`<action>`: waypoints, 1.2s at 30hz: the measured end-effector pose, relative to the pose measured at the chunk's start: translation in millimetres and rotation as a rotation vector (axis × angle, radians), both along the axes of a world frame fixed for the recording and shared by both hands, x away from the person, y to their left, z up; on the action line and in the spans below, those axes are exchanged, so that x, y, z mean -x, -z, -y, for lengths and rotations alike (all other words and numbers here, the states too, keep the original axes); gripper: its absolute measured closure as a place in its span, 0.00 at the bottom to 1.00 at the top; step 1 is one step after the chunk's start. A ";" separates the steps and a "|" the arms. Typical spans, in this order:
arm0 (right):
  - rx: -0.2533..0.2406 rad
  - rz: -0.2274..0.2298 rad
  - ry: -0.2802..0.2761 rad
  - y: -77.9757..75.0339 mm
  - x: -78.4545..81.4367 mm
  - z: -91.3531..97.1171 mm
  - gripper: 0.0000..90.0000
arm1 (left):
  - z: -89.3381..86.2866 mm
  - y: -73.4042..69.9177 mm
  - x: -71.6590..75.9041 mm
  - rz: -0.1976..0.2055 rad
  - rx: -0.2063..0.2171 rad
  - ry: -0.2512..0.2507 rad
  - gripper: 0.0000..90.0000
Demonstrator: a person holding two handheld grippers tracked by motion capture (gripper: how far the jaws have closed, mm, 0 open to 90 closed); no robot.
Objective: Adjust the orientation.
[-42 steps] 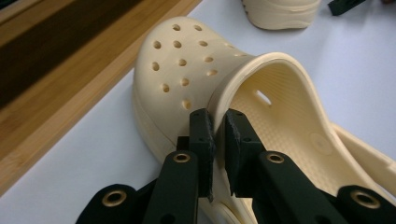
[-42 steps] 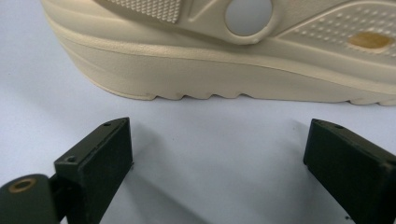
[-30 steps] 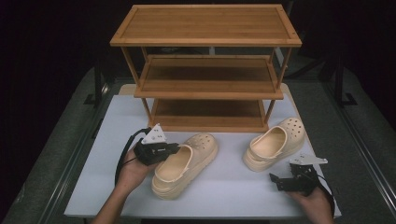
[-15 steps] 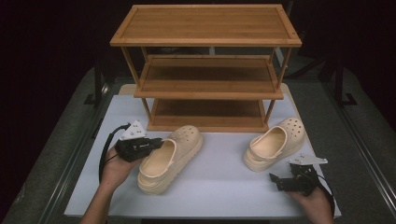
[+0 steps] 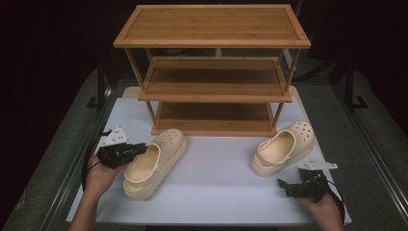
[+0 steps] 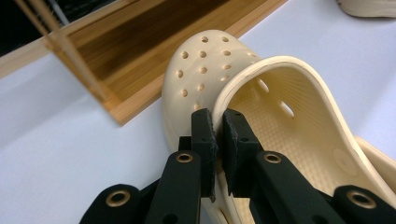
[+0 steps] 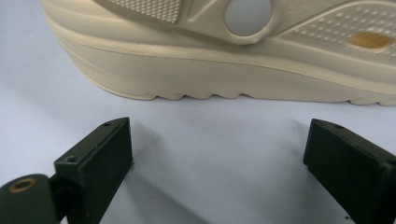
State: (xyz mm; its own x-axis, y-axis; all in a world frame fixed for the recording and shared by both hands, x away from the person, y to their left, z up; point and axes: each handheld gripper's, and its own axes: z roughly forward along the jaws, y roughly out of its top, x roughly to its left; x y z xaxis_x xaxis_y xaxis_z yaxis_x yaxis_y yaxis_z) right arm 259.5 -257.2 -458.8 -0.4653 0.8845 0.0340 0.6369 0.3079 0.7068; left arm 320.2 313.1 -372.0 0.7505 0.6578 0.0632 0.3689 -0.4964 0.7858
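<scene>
The left tongs (image 5: 137,150) are clenched on the side wall of the left clog (image 5: 155,163), one pad inside the opening and one outside, as the left gripper view shows plainly (image 6: 215,140). That cream clog lies on the white table (image 5: 216,192) toward its left edge, toe aimed at the near left leg of the wooden shoe rack (image 5: 211,72) and close to the rack's bottom shelf. The rack stands at the far side of the table with three bare shelves, and its bottom shelf edge lies right across the clog's toe, so the rack frame is what stands in front of it.

The right clog (image 5: 283,148) rests near the right edge of the table, its toe close to the rack's near right leg. The right tongs (image 5: 285,187) sit just in front of its heel, near the near right corner, with jaws released and spread wide over bare table; in the right gripper view (image 7: 217,158) the clog's ribbed sole runs across above them, untouched by either pad.
</scene>
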 end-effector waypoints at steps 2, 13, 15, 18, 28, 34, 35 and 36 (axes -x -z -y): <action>0.000 0.000 0.000 0.0 0.0 0.0 0.08 | -5.8 2.0 -1.3 -0.013 0.002 -0.008 0.93; -0.002 0.000 0.001 0.0 0.0 0.0 0.08 | -8.2 5.6 -1.9 -0.052 0.029 0.020 0.93; -0.002 0.000 0.001 0.0 0.0 0.0 0.08 | -6.6 6.7 -1.7 -0.061 0.032 0.029 0.92; -0.002 0.000 0.000 0.0 0.0 0.1 0.08 | -4.8 7.3 -1.1 -0.066 0.026 0.040 0.92; -0.001 0.000 0.000 0.0 0.0 0.1 0.08 | -7.4 8.8 -1.1 -0.084 0.067 0.061 0.85; -0.001 0.000 0.000 0.0 0.0 0.1 0.08 | -11.4 1.7 1.0 -0.075 0.102 0.058 0.67; -0.001 0.000 0.000 0.0 0.0 0.1 0.08 | -13.0 0.2 2.0 -0.076 0.104 0.053 0.67; 0.001 0.001 -0.001 0.0 0.0 0.3 0.08 | -15.0 -1.0 2.5 -0.082 0.108 0.046 0.63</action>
State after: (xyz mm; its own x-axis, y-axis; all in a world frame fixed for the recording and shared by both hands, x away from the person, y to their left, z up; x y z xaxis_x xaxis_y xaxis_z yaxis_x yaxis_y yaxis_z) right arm 259.5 -257.5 -458.8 -0.4665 0.8839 0.0328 0.6360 0.3094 0.7069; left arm 317.6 328.1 -371.0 0.7800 0.6220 -0.0689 0.4128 -0.4286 0.8036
